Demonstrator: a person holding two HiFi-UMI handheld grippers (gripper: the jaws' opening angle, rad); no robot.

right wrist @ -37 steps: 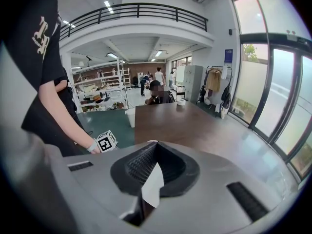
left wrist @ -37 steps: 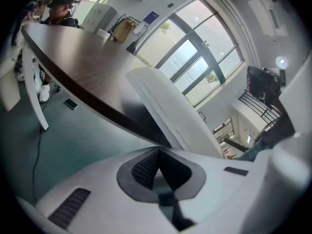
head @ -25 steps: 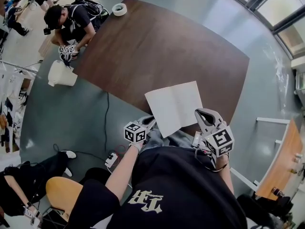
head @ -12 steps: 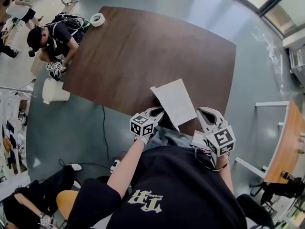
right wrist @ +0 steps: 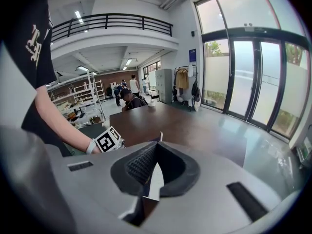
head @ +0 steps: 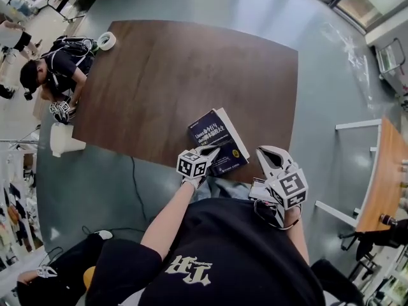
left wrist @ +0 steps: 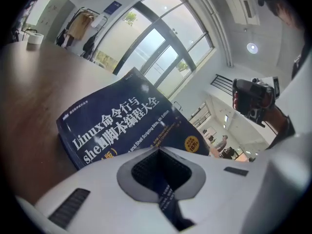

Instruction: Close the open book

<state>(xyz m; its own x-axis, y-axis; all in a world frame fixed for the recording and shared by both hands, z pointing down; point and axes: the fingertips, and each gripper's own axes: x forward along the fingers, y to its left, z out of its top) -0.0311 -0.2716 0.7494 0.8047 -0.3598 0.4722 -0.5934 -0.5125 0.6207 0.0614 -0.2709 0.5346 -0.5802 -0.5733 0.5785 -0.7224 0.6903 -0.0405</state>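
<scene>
Closing step: judged as done, since the book (head: 215,140) is seen shut with its dark blue cover up.
Right tool (head: 264,154): held low by the counter's near edge, just beside the book's right side and apart from it. Its jaws are drawn together with nothing clamped. Only a white sliver, probably the book's page edge, is seen through the slit between them.
Left tool (head: 210,150): set at the book's near left corner, over the cover. Its jaws are closed together and nothing is gripped. The printed cover is seen just beyond the tips, but whether the tips press on it cannot be told.
Book: laid flat at the counter's near edge, toward the right half and turned at a slant to that edge, with its white page block shown along the right side.
Counter (head: 159,69): otherwise bare brown wood. A roll of tape (head: 106,41) is left at the far left corner, and a person (head: 56,75) is crouched beside the left edge.
Next move: little is judged to be needed. Both tools should be lifted clear without the cover being dragged, and a light press may be called for if the cover springs up.
Change from earlier: one second ago white open pages were shown. Half a second ago a single white leaf was caught mid-swing. Now the cover has been brought down, and the left tool has been carried in over the book.
</scene>
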